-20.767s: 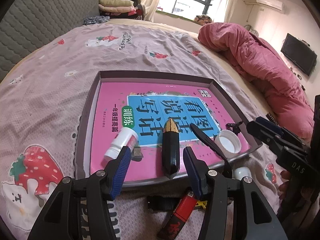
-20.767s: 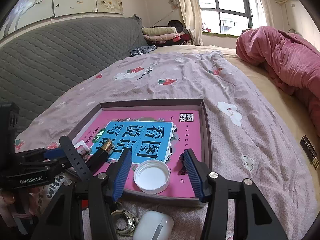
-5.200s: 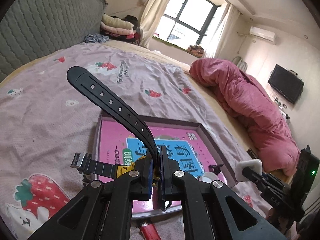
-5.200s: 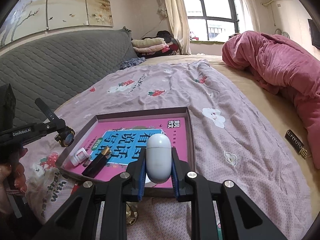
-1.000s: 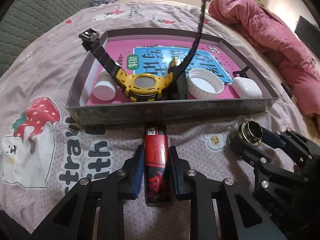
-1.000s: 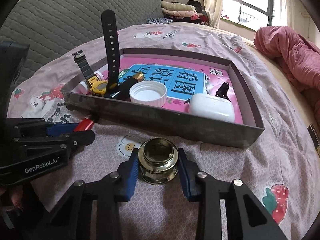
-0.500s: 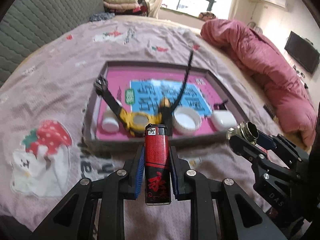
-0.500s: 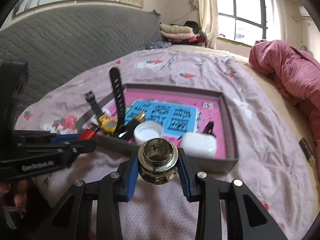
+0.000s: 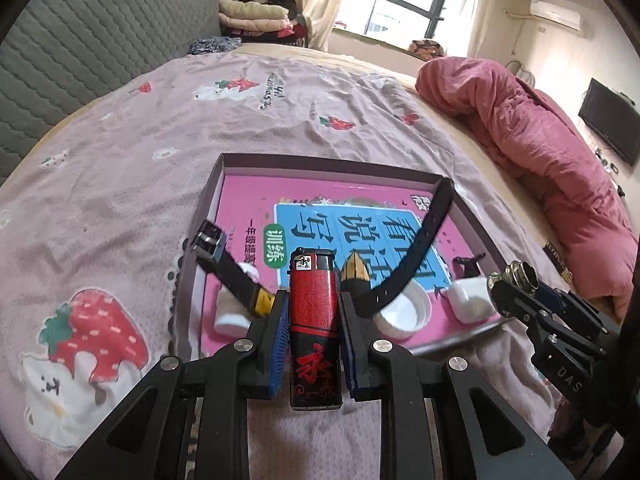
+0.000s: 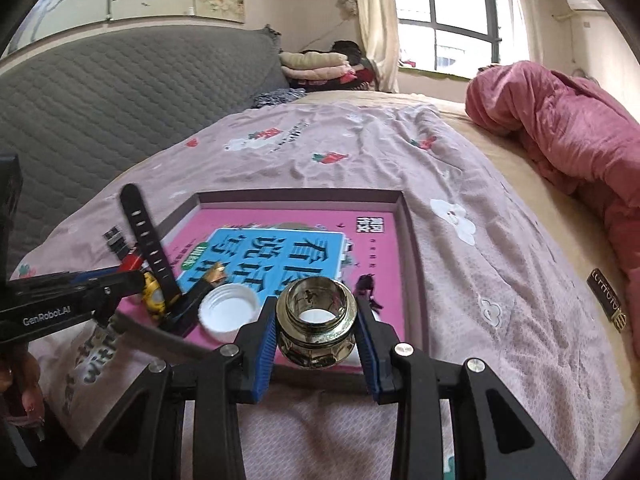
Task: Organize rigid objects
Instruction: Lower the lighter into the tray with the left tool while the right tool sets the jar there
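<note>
Both grippers, the left gripper [image 9: 313, 332] and the right gripper [image 10: 316, 332], are black plastic with blue ribbed pads, silver screws and white lettering.

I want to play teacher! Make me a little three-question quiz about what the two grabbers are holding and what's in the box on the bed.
1. True or false: the left gripper holds a red lighter.
2. What does the right gripper hold? A) white cap B) shiny metal fitting C) watch
3. Fill in: the watch with the black strap lies inside the ____.

Key:
1. True; the jaws press both its sides.
2. B, the metal fitting. The white cap lies in the box.
3. Box, beside a white case.
</note>
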Demonstrator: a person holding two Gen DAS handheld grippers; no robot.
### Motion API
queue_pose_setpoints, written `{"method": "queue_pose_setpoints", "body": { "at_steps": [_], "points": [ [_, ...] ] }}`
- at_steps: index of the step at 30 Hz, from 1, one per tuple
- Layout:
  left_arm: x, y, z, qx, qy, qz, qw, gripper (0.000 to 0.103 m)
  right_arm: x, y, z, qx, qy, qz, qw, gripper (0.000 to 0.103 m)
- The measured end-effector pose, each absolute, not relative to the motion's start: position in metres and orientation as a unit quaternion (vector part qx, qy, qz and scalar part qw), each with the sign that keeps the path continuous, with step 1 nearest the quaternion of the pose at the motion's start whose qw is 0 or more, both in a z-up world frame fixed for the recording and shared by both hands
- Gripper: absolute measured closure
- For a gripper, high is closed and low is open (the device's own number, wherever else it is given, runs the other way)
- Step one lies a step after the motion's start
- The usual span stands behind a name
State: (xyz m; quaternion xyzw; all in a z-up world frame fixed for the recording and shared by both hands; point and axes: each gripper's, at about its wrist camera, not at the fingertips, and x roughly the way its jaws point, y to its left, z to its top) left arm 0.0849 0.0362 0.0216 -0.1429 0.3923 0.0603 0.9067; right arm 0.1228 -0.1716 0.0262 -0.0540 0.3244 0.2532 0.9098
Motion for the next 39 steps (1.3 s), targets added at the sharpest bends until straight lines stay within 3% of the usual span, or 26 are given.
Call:
{"method": "queue_pose_setpoints", "body": {
  "at_steps": [30,35,39],
  "points": [
    [0.105,0.035,-0.002,-0.150,0.415,0.059,0.895,0.079,0.141,-0.169,0.009,-0.053,0.352,0.234,0.905,0.066],
    [0.100,0.035,0.002,-0.145,0.414,0.065,0.896,0.063,0.137,-0.168,0.011,-0.055,0.345,0.234,0.907,0.052],
    [0.095,0.035,0.006,-0.145,0.412,0.064,0.897,0.056,0.134,-0.168,0.014,-0.056,0.339,0.234,0.909,0.052]
  ]
}}
